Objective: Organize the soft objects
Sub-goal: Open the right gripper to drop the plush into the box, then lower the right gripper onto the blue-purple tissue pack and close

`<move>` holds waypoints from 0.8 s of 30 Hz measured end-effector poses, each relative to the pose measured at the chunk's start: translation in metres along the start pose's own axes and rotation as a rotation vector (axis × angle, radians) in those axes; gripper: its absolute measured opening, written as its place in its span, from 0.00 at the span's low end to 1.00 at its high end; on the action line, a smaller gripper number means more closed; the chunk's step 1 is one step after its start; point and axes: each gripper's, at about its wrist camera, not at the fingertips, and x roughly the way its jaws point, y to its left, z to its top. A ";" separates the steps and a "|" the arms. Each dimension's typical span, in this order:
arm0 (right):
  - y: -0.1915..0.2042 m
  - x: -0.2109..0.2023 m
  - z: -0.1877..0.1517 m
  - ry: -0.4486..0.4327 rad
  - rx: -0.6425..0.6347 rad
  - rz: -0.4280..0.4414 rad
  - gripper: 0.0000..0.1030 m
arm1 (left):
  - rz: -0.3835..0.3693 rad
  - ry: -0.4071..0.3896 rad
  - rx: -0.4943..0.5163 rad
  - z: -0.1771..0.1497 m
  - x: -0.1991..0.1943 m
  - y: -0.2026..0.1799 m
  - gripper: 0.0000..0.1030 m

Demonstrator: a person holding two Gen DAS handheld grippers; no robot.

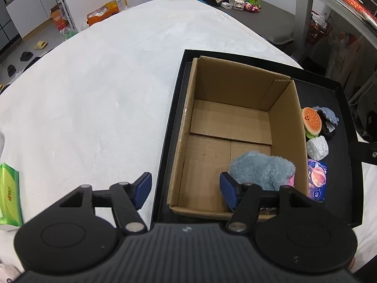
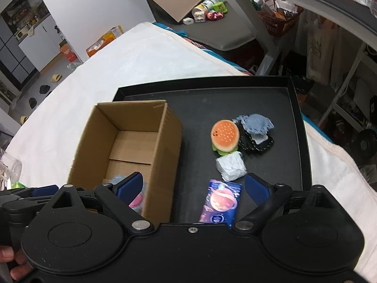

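we see blue plush point(image 1: 261, 169) in cardboard box point(image 1: 235, 89); burger toy point(image 2: 225, 135), white packet point(image 2: 231, 166), planet pack point(image 2: 220, 204) left on tray point(image 2: 304, 165). both tools point(image 1: 186, 189) point(image 2: 193, 188) open, empty.

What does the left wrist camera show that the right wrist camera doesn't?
Only the left wrist view shows the green tissue pack on the white cover, and the blue fluffy toy in full. Only the right wrist view shows the red basket under the shelf and a hand at the edge. Both show the cardboard box, the black tray, the burger toy, the white wrapped lump and the purple packet.
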 end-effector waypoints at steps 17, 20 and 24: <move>-0.036 0.066 -0.036 0.093 0.038 -0.052 0.91 | 0.095 0.060 0.042 0.000 0.028 -0.019 0.65; -0.039 0.073 -0.036 0.103 0.048 -0.029 0.91 | 0.106 0.073 0.035 0.001 0.033 -0.021 0.65; -0.043 0.083 -0.040 0.126 0.052 -0.031 0.91 | 0.134 0.086 0.046 0.001 0.038 -0.026 0.65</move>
